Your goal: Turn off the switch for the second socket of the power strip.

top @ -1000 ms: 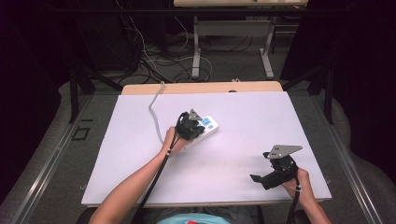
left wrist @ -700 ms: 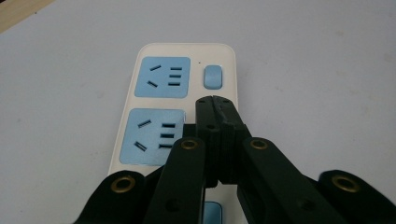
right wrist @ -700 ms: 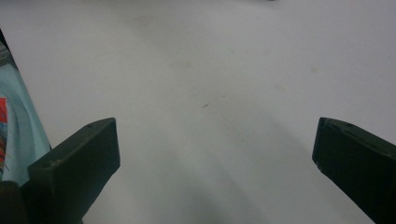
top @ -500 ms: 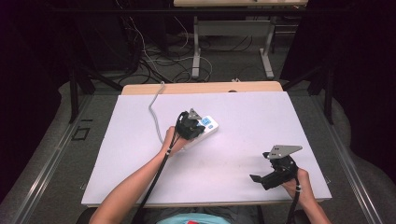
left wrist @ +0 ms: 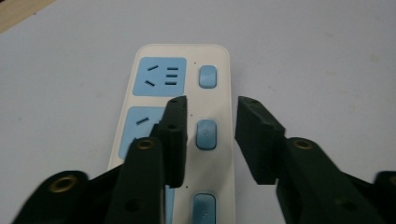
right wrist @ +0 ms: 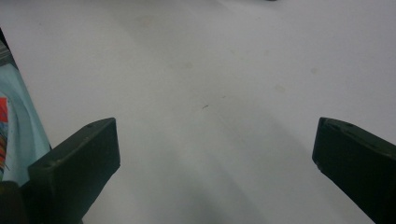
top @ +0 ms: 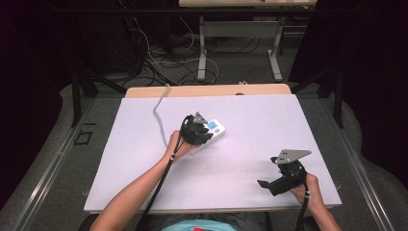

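Note:
A white power strip [top: 215,131] with blue sockets and blue switch buttons lies near the middle of the white table [top: 260,115]. My left gripper [top: 198,134] hovers right over it. In the left gripper view its jaws [left wrist: 212,105] have just been opening and stand a little apart above the strip [left wrist: 219,74]. The middle switch button [left wrist: 206,134] shows in the gap, and the pads press on nothing. My right gripper [top: 267,185] rests low near the front right of the table. Its jaws [right wrist: 215,140] are spread wide over bare surface, open.
The strip's grey cable [top: 158,108] runs from its left end up over the table's far edge. A wooden board edge [top: 207,90] borders the back. Table legs and loose cables stand on the floor beyond. The table's front edge lies just under my right hand.

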`<action>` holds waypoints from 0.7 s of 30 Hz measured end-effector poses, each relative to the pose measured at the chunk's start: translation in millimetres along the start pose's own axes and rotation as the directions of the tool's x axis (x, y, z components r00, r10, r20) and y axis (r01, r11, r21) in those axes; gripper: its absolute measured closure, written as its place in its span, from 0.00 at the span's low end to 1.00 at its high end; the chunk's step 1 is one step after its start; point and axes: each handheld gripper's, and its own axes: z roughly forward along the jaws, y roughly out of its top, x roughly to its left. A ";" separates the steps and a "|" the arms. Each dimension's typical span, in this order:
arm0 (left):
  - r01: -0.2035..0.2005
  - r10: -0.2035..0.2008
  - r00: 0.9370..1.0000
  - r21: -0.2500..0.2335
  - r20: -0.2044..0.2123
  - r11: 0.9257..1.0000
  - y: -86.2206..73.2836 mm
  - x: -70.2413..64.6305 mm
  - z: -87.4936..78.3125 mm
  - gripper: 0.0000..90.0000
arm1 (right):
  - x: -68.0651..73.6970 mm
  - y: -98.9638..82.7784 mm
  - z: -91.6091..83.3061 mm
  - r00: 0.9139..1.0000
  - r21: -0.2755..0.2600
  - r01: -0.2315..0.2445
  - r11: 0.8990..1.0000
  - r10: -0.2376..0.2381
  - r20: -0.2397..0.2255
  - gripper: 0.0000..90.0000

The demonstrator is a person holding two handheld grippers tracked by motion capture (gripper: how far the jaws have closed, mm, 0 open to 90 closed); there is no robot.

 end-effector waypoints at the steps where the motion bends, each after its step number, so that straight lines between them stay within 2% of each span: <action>1: -0.003 0.003 1.000 0.004 0.003 1.000 0.6 0.6 -2.4 0.68 | -0.1 0.0 0.1 1.000 0.000 0.000 1.000 0.000 -0.001 0.00; 2: -0.002 0.002 1.000 -0.001 -0.011 1.000 0.5 0.6 -3.8 0.64 | 0.3 -0.1 0.1 1.000 0.002 -0.006 1.000 0.006 -0.004 0.00; 4: 0.006 -0.006 1.000 0.012 -0.012 1.000 0.0 0.4 -7.7 0.49 | 0.0 0.0 0.0 1.000 -0.001 -0.001 1.000 0.001 -0.002 0.00; 7: 0.012 -0.012 0.999 0.018 -0.036 1.000 -1.5 -1.3 -14.6 0.27 | -0.3 -0.1 0.6 1.000 -0.013 0.003 1.000 -0.003 0.002 0.00; 9: 0.009 -0.008 0.999 0.017 -0.049 1.000 -2.0 -1.7 -21.0 0.19 | -0.1 0.0 -0.2 1.000 0.001 0.001 1.000 -0.001 0.000 0.00; 12: 0.018 -0.017 0.999 0.009 -0.050 1.000 -2.9 -0.5 -29.4 0.15 | -0.8 0.1 0.0 1.000 -0.006 0.011 1.000 -0.011 -0.002 0.00; 13: 0.017 -0.016 0.999 0.012 -0.047 1.000 -3.3 -0.1 -31.8 0.13 | 0.2 -0.1 0.5 1.000 -0.012 0.000 1.000 0.000 0.002 0.00; 15: 0.019 -0.018 0.998 0.013 -0.054 1.000 -4.8 -0.8 -35.2 0.10 | 0.2 0.2 -0.2 1.000 0.003 0.003 1.000 -0.003 0.001 0.00; 20: 0.007 -0.005 0.998 0.028 -0.062 1.000 -8.8 -3.1 -43.4 0.03 | -0.2 0.2 1.5 1.000 -0.021 0.011 1.000 -0.011 -0.001 0.00; 21: 0.004 -0.002 0.998 0.032 -0.064 0.999 -9.9 -3.6 -45.3 0.02 | -0.1 0.4 1.1 1.000 -0.012 0.009 1.000 -0.009 0.002 0.00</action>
